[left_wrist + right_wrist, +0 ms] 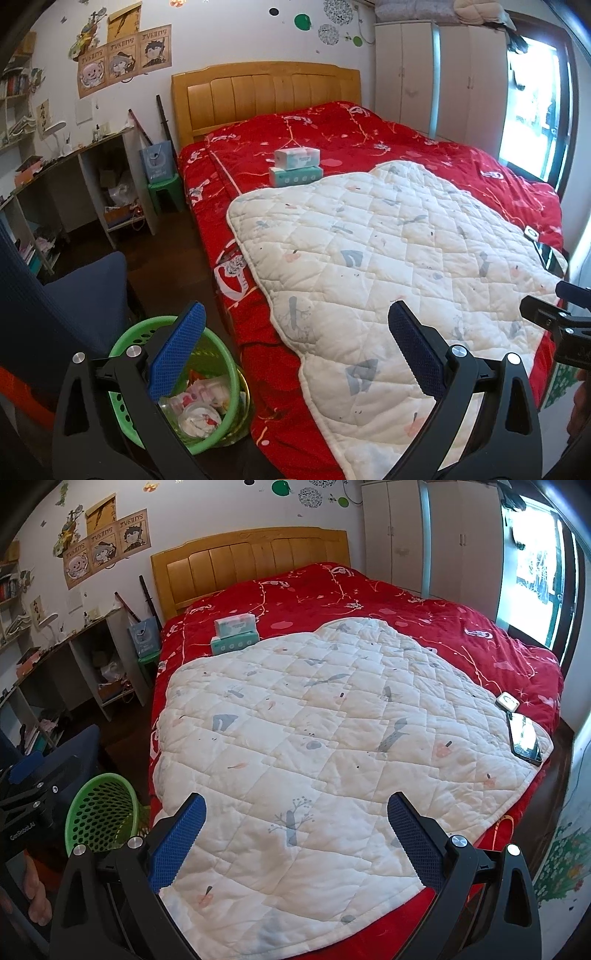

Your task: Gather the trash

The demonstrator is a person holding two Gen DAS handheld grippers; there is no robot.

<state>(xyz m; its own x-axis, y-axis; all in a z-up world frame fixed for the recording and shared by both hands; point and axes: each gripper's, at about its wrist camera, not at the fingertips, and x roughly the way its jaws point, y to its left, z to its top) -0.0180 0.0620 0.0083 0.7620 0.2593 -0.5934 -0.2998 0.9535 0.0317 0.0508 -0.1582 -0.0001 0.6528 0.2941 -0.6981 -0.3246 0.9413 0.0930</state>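
A green plastic waste basket (pixel 225 354) stands on the floor beside the bed, holding crumpled wrappers and paper (pixel 201 406). It also shows in the right wrist view (pixel 99 808). My left gripper (pixel 295 347) is open and empty, above the bed's near edge, with its left finger over the basket. My right gripper (pixel 295 834) is open and empty above the white quilt (pixel 332 738). The right gripper's body shows at the right edge of the left wrist view (pixel 561 325).
The bed has a red cover (pixel 369 136) and a wooden headboard (pixel 266 88). Two tissue packs (pixel 296 168) are stacked on it. A phone (pixel 524 738) and a small white device (pixel 508 702) lie at the quilt's right side. A blue chair (pixel 74 314) stands left of the basket, a desk (pixel 74 177) beyond.
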